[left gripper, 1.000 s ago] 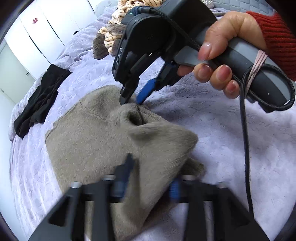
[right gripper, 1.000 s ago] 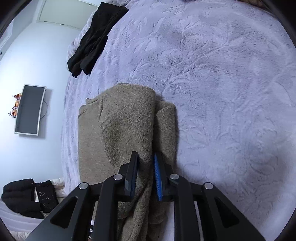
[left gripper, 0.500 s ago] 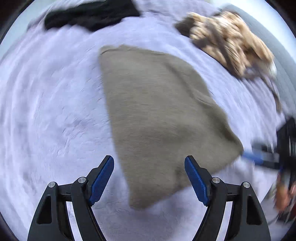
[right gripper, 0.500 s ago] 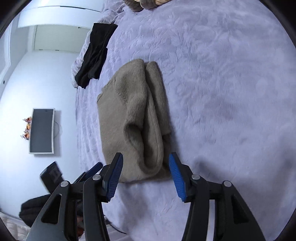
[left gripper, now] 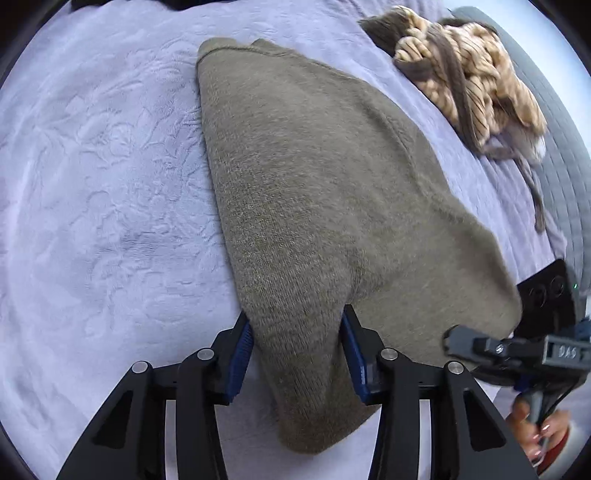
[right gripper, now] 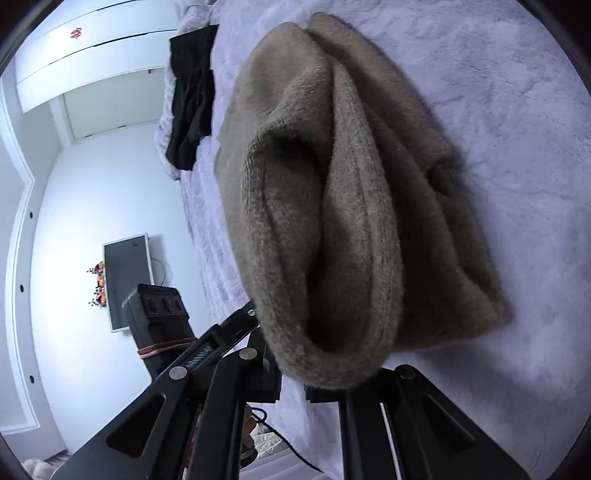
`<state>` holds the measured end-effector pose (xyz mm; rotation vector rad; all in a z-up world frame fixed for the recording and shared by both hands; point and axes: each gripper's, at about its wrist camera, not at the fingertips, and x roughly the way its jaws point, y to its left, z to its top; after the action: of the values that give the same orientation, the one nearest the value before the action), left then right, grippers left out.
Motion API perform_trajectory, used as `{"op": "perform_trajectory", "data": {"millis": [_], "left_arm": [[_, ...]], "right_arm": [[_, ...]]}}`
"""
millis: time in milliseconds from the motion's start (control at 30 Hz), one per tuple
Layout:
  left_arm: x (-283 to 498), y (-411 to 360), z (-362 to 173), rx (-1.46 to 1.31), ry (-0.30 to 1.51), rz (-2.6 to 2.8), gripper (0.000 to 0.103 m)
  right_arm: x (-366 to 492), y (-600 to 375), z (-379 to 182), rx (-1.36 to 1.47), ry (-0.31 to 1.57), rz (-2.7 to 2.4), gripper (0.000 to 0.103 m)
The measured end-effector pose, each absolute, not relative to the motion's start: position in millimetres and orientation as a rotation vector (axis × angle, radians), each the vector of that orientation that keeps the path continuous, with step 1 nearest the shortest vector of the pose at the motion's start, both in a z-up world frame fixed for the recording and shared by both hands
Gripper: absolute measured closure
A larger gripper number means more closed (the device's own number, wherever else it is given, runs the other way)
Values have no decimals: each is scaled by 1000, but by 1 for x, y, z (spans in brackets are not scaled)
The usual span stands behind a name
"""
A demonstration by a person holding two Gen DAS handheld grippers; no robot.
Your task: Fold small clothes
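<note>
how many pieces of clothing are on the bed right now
3. A tan knit garment lies mid-bed with both grippers at its near edge; a black garment lies at the far edge; a striped beige bundle sits beyond the tan one. More may lie out of frame.

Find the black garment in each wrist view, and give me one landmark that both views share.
Left wrist view: only a dark sliver at the top edge, probably the black garment.
Right wrist view: upper left, draped over the bed's far edge, left of the tan sweater.
Shared landmark: the tan sweater, in the middle of both views.
</note>
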<state>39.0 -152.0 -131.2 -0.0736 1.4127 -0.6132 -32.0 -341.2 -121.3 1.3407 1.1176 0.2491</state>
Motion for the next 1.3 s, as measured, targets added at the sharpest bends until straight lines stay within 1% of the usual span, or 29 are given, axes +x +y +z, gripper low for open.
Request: {"op": "perform_trajectory", "data": {"millis": [67, 167, 233, 267, 333, 367, 467, 533, 567, 600, 633, 667, 700, 767, 800, 833, 967, 1067, 1167, 1233, 1300], "left_arm": [[35, -148, -133, -20, 1398, -629, 56], [30, -147, -138, 41, 1397, -645, 56], [27, -148, -136, 55, 1385, -632, 56], [26, -148, -133, 57, 1372, -615, 55], [25, -150, -129, 69, 1360, -577, 48], [25, -149, -126, 74, 1354, -554, 45], [24, -145, -119, 57, 1341, -511, 45], [24, -143, -112, 38, 1319, -479, 45], [25, -142, -108, 29, 1305, -458, 45], [26, -141, -104, 20, 1293, -438, 44], [27, -138, -102, 8, 1287, -427, 40], [30, -140, -99, -7, 1279, -417, 23], [31, -143, -95, -22, 1258, -406, 21], [34, -148, -88, -30, 1224, -401, 21], [35, -151, -87, -23, 1223, -402, 21], [36, -152, -86, -13, 1223, -400, 21], [39, -160, -102, 24, 1255, -359, 21], [37, -160, -119, 20, 1294, -341, 21], [35, -166, -120, 48, 1288, -343, 21], [35, -168, -120, 59, 1289, -348, 21], [36, -171, -122, 53, 1302, -350, 21]], "right_arm": [[-40, -339, -121, 1337, 1120, 241, 95], [-57, -341, -149, 1251, 1224, 120, 94], [-65, -344, -163, 1298, 1246, 111, 94], [-68, -344, -162, 1301, 1253, 115, 90], [-68, -342, -145, 1150, 1336, 109, 64], [-64, -341, -135, 1084, 1358, 112, 63], [-64, -347, -102, 1020, 1298, 156, 63], [-57, -354, -78, 978, 1230, 154, 55], [-51, -357, -69, 945, 1205, 141, 55], [-41, -359, -62, 911, 1186, 129, 55], [-33, -360, -60, 892, 1172, 128, 55], [-18, -359, -63, 863, 1176, 119, 55], [-8, -357, -68, 834, 1203, 102, 55], [-11, -359, -79, 790, 1265, 74, 55], [-6, -358, -83, 786, 1279, 72, 66], [3, -352, -87, 790, 1279, 79, 92], [-2, -357, -94, 813, 1258, 39, 93], [-21, -375, -114, 899, 1278, -17, 95], [-33, -377, -130, 951, 1286, -31, 96], [-32, -377, -125, 966, 1266, -15, 95], [-37, -383, -113, 973, 1230, -1, 92]]}}
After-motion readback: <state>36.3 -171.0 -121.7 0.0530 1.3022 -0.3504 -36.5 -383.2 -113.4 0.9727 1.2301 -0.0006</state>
